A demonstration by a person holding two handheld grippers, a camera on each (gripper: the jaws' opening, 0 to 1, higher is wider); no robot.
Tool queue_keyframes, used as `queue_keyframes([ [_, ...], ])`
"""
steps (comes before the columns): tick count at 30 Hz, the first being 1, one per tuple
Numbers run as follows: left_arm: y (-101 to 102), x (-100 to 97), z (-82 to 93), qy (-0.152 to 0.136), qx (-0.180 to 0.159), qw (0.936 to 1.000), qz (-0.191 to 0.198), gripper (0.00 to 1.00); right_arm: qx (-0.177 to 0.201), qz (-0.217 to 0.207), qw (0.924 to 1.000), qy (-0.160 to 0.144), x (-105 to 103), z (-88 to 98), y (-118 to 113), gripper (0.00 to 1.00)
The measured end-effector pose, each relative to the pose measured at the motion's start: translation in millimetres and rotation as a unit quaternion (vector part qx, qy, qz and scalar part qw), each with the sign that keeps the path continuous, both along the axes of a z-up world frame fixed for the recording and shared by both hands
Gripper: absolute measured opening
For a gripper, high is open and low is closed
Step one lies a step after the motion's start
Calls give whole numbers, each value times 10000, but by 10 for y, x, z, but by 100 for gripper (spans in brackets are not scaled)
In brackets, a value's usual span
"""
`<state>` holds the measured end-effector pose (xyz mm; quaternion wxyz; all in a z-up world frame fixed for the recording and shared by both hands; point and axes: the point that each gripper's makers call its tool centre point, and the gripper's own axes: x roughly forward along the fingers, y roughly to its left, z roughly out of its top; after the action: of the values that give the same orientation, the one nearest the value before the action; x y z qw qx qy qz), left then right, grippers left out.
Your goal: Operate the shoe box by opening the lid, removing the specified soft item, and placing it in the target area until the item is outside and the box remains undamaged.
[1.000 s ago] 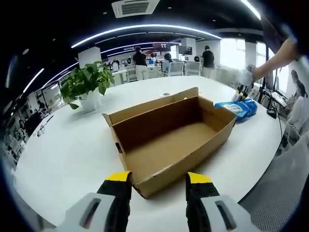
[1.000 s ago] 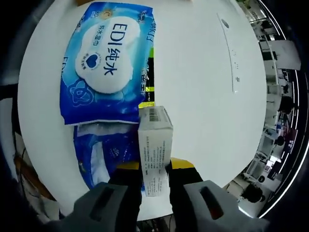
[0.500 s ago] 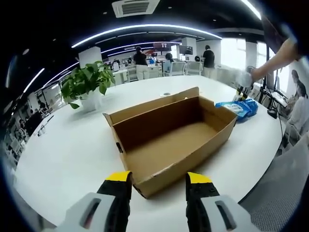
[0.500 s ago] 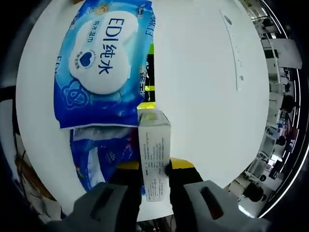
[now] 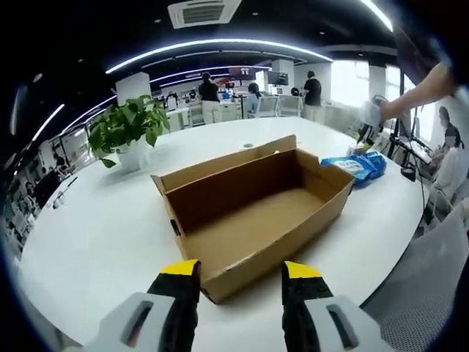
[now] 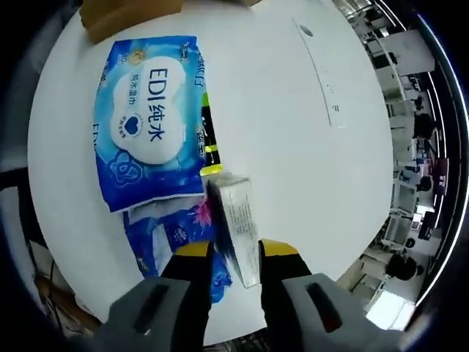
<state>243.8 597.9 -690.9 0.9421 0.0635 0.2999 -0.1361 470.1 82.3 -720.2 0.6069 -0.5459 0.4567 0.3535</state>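
Observation:
The brown shoe box point(image 5: 253, 202) sits open and empty on the white round table point(image 5: 95, 235), its lid flap folded back. My left gripper point(image 5: 240, 273) is open just in front of the box's near corner. Two blue soft wipe packs point(image 5: 359, 165) lie right of the box, with a hand holding the other gripper point(image 5: 370, 114) above them. In the right gripper view the big blue pack point(image 6: 150, 150) overlaps a smaller blue pack point(image 6: 172, 238). A small white carton point(image 6: 238, 224) hangs tilted and blurred between my right gripper's point(image 6: 236, 253) jaws, with a gap at its left side.
A potted plant point(image 5: 128, 128) stands at the table's far left. A black and yellow-green object point(image 6: 207, 143) lies under the packs. A corner of the cardboard box point(image 6: 121, 15) shows at the top, and a slim strip point(image 6: 319, 73) is set in the table. People stand at desks in the background.
The right gripper has risen, so the packs look smaller. The white carton, held tight and straight before, now tilts and no longer fills the jaw gap. The left view shifted only slightly.

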Motion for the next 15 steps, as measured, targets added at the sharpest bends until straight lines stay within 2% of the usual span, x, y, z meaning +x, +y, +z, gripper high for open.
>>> queue_keyframes([
  [3,-12,-1,16,-29,-69,10000,-19,45,166,-111,9996,-197,-34,88,56,22],
  [7,-22,1,19,-41,-142,9999,-41,45,762,-448,9953,-406,-122,204,250,23],
  [10,-36,-2,31,-50,-223,9997,-65,44,1212,-715,9889,-481,-228,268,416,23],
  [15,-72,-4,47,-78,-355,9992,-133,44,1545,-907,9825,-503,-429,305,657,23],
])
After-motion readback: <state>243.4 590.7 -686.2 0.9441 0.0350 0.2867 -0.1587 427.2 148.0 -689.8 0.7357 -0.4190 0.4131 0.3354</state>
